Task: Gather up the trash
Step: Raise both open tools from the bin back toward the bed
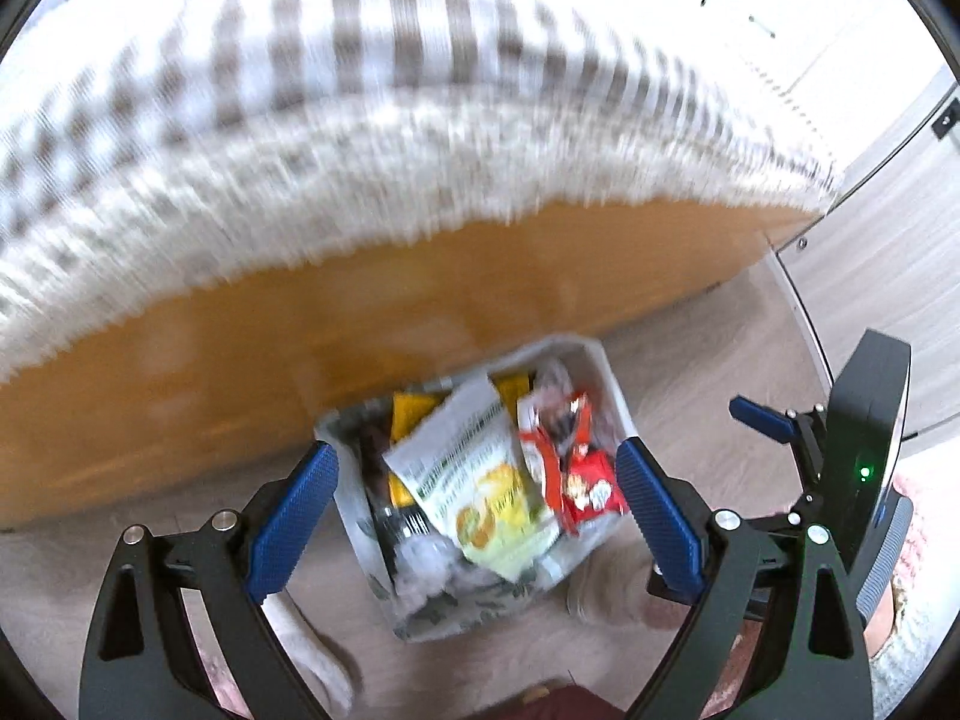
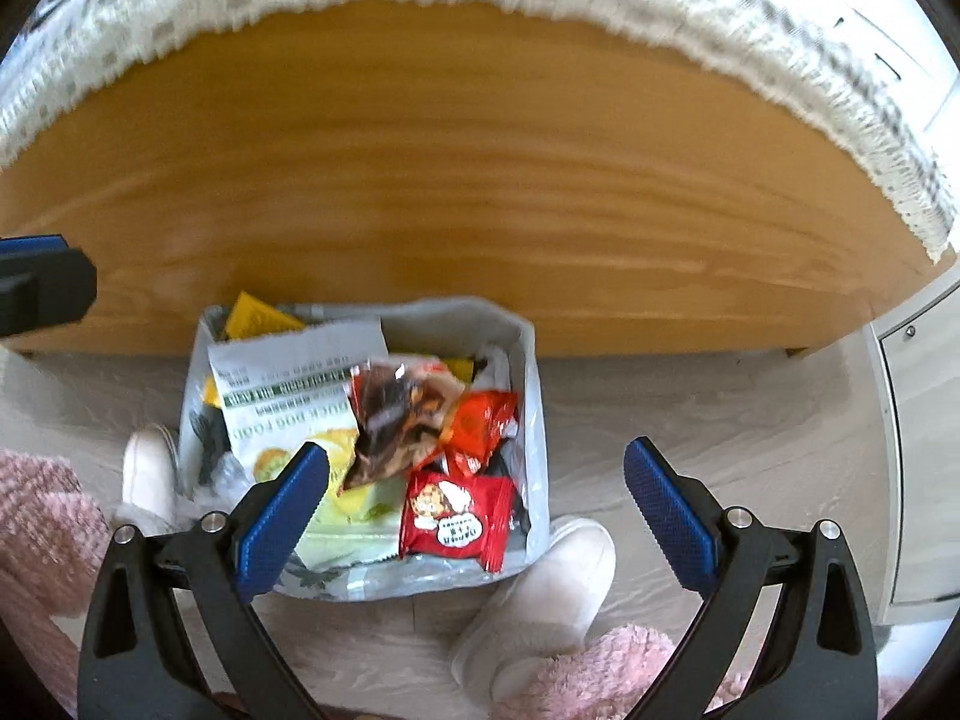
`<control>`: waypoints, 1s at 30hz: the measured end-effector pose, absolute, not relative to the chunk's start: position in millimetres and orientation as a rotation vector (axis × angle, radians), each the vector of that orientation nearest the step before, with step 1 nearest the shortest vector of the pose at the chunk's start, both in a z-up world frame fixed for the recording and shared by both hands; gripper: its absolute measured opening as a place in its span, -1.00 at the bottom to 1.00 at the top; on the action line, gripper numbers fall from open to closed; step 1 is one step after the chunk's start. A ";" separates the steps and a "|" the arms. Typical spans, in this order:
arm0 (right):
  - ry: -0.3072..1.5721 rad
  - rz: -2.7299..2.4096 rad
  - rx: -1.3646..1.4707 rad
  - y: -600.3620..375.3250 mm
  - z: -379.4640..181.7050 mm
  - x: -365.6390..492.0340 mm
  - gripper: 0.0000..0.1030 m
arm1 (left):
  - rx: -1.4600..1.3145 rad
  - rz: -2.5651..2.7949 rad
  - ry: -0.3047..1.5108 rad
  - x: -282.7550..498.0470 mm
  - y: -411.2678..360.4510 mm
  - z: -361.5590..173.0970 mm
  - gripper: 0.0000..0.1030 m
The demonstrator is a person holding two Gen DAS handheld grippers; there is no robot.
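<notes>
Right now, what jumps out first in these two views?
The trash bin on the floor against the wooden bed side, stuffed with bright wrappers: a red snack packet nearest, a green-and-white pouch on its left. Both claws, left claw and right claw, hover open and empty above it.

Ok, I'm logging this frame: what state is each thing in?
Left gripper: jaws open, empty.
Right gripper: jaws open, empty.
Trash bag: open on the floor, full of wrappers.
Red wrapper: lying on top.
Fringed cloth: hanging over the wooden panel.
</notes>
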State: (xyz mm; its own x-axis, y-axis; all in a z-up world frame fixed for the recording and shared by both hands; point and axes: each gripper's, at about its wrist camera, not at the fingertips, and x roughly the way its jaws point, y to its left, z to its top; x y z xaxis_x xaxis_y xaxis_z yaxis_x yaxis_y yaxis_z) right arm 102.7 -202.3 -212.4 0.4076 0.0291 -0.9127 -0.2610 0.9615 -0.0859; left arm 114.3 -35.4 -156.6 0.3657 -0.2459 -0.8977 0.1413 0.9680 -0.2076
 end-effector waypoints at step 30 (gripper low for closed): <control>0.430 0.059 -0.045 -238.0 -52.8 110.6 0.84 | -0.093 -0.234 0.570 124.9 -36.2 -36.1 0.85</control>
